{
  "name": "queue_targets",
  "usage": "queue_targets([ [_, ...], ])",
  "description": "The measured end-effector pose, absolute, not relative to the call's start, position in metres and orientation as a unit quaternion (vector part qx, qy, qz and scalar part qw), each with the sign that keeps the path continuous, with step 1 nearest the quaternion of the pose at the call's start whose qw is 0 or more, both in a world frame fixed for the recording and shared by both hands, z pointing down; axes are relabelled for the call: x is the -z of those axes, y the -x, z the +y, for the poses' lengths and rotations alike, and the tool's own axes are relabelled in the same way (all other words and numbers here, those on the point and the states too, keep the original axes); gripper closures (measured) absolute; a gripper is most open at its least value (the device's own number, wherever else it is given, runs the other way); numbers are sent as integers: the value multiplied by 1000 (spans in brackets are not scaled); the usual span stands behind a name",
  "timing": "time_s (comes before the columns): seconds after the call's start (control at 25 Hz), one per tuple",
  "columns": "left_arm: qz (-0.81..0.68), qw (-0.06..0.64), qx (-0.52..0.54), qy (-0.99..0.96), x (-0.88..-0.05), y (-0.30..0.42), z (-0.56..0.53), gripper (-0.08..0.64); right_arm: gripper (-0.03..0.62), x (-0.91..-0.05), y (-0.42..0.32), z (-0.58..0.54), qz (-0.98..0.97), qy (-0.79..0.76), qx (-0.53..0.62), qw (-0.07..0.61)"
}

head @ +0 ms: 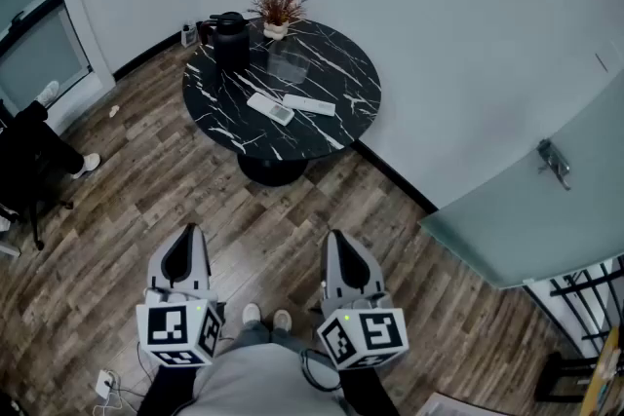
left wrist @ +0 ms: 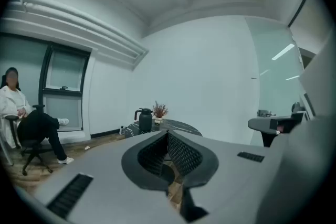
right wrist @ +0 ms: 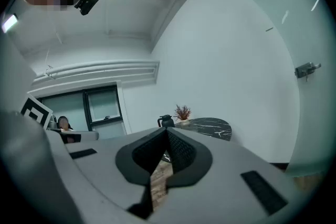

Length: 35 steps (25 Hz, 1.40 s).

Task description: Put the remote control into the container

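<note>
Two white remote controls lie side by side on a round black marble table (head: 331, 63) across the room: one (head: 270, 108) on the left, the other (head: 309, 104) to its right. Just behind them stands a clear container (head: 289, 65). My left gripper (head: 189, 229) and right gripper (head: 333, 234) are held low and close to my body, well short of the table, over wood floor. Both are shut with nothing between the jaws. The left gripper view shows its tips (left wrist: 168, 132) meeting, and so does the right gripper view (right wrist: 167, 129).
A black kettle (head: 231, 36) and a small potted plant (head: 277, 10) stand at the table's back edge. A person sits on a chair by the window (left wrist: 21, 123). A glass door (head: 526, 200) is at the right. Cables (head: 102, 385) lie on the floor near my left foot.
</note>
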State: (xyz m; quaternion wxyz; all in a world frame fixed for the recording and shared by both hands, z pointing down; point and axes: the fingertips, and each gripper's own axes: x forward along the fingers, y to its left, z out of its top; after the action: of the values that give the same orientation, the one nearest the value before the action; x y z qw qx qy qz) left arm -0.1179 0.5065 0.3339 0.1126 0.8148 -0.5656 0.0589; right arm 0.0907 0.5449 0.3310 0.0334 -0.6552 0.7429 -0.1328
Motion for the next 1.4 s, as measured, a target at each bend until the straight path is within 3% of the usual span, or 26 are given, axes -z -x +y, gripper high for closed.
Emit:
queue_targets([
  [1.0, -534, 144, -76, -830, -356, 137, 472, 552, 587, -345, -80, 503, 733, 668, 123, 24],
  [1.4, -535, 154, -73, -828, -366, 101, 409, 552, 586, -352, -126, 433, 720, 686, 102, 23],
])
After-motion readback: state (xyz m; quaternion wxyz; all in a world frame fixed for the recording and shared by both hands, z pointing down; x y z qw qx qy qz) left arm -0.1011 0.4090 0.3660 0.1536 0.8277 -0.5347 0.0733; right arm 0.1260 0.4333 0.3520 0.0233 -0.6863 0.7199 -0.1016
